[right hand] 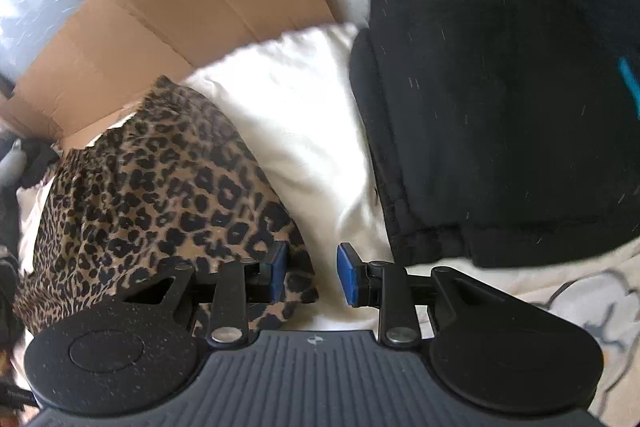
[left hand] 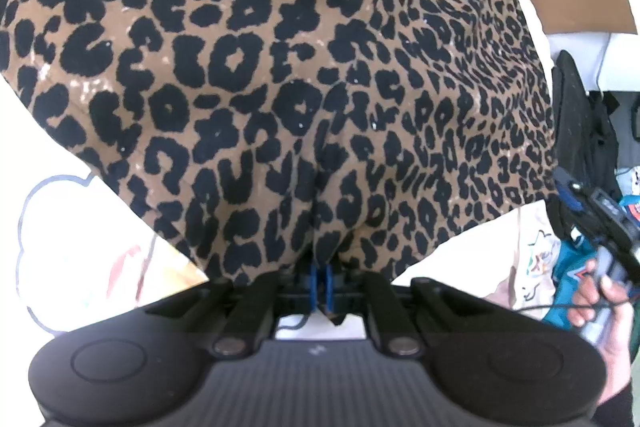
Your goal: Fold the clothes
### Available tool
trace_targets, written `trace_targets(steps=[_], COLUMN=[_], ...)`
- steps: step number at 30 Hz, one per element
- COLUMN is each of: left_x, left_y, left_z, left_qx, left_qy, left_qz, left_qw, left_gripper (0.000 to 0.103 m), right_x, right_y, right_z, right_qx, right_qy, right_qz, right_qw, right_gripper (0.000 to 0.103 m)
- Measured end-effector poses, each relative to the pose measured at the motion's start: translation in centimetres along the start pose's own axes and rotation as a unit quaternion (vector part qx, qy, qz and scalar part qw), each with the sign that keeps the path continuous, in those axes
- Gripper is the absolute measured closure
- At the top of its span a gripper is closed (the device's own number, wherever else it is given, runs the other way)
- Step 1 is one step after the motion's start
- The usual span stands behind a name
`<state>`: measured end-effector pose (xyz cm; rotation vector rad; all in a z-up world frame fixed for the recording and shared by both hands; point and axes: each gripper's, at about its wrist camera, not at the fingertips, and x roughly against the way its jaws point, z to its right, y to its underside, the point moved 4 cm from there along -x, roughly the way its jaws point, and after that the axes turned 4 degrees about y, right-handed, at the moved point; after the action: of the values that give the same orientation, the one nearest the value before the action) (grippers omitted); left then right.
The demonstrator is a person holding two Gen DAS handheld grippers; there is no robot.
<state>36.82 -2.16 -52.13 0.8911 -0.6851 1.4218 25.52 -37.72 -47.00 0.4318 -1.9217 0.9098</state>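
Left gripper [left hand: 323, 281] clamped tight on the near edge of the leopard-print garment [left hand: 280, 67], blue pads pinched together with cloth bunching up between them. Right gripper [right hand: 312, 273] parted, blue pads standing apart over the garment's corner [right hand: 296, 291], not pressing on anything; that corner lying loose underneath. Garment spread across the white bedding [right hand: 304, 131], next to a cardboard box [right hand: 180, 7] and a folded black piece [right hand: 500, 107] off to the side. Looks like a fold in progress, maybe halfway: laid down fairly flat but wrinkled, probably one more fold plus smoothing left. Can't tell how many layers already doubled over. Black piece looks done already.
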Motion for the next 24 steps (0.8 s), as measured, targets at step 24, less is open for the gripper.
trace_targets(steps=[24], left_x=[-0.3], left_y=[2.3], left_z=[-0.3], left_qx=[-0.066], left_qy=[-0.003], left_qz=[-0.039], left_qw=[0.997], left_gripper=[0.091], right_x=[-2.3], right_y=[-1.2], right_z=[0.7], right_qx=[-0.025], right_qy=[-0.022], right_qz=[0.018], right_qw=[0.999], right_gripper=[0.102])
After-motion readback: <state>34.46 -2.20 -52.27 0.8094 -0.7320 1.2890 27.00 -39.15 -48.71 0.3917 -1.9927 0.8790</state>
